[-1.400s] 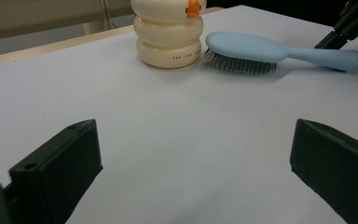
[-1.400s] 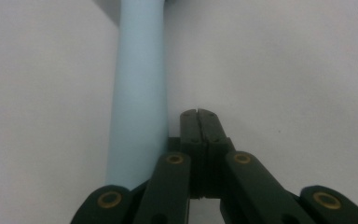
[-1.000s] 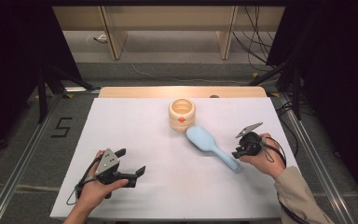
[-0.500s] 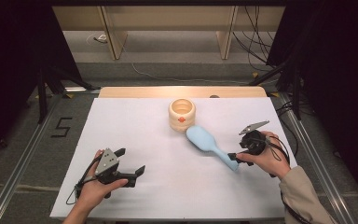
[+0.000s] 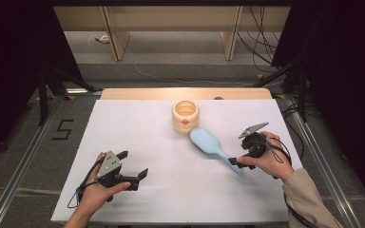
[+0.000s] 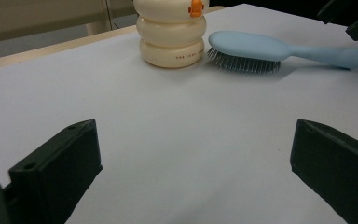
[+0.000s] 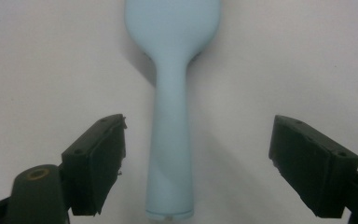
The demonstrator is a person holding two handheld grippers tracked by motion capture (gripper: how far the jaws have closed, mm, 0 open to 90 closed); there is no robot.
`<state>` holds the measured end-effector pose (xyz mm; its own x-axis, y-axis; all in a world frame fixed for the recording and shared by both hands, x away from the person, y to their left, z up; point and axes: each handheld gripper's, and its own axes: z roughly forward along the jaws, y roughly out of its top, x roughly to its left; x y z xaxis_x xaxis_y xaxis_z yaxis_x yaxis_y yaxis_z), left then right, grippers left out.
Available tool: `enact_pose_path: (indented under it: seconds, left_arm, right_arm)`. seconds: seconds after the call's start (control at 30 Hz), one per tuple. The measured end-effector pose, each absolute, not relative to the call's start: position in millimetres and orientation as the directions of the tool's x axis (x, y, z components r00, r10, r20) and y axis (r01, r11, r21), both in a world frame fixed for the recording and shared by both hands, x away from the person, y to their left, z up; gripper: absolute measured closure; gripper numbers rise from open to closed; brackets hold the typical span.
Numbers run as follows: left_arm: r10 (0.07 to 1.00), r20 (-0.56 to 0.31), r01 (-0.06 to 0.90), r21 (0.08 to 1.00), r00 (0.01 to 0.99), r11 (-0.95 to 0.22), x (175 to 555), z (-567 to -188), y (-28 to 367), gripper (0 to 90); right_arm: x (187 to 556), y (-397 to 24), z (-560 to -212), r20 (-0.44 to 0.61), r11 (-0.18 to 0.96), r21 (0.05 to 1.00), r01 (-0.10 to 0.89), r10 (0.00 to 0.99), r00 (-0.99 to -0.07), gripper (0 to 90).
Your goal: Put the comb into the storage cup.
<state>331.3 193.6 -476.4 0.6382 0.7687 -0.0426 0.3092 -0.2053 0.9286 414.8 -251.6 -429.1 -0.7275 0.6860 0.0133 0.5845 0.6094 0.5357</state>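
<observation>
White tabletop [image 5: 138, 128] carries one blue hairbrush [image 5: 212, 146] lying bristles-down just beside one cream ringed cup [image 5: 185, 116], its inside hidden. Two claws: the right claw [image 7: 198, 163], jaws just opened, straddles the brush handle untouching; the left claw [image 6: 191, 172] rests released, well apart.

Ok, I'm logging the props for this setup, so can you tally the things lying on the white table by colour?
Light blue: 1, the hairbrush, lying bristles down
Cream: 1, the ringed container with a small orange mark
Total: 2
</observation>
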Motion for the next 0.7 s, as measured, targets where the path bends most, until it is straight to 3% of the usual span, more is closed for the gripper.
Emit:
enact_pose_path:
  seconds: [0.7]
  left_arm:
    - [0.774, 0.000, 0.289, 0.928, 0.633, -0.236, 333.5, -474.0, 196.7, 0.8]
  right_arm:
    - [425.6, -241.9, -429.5, 0.005, 0.630, 0.504, 0.591, 0.682, -0.731, 20.0]
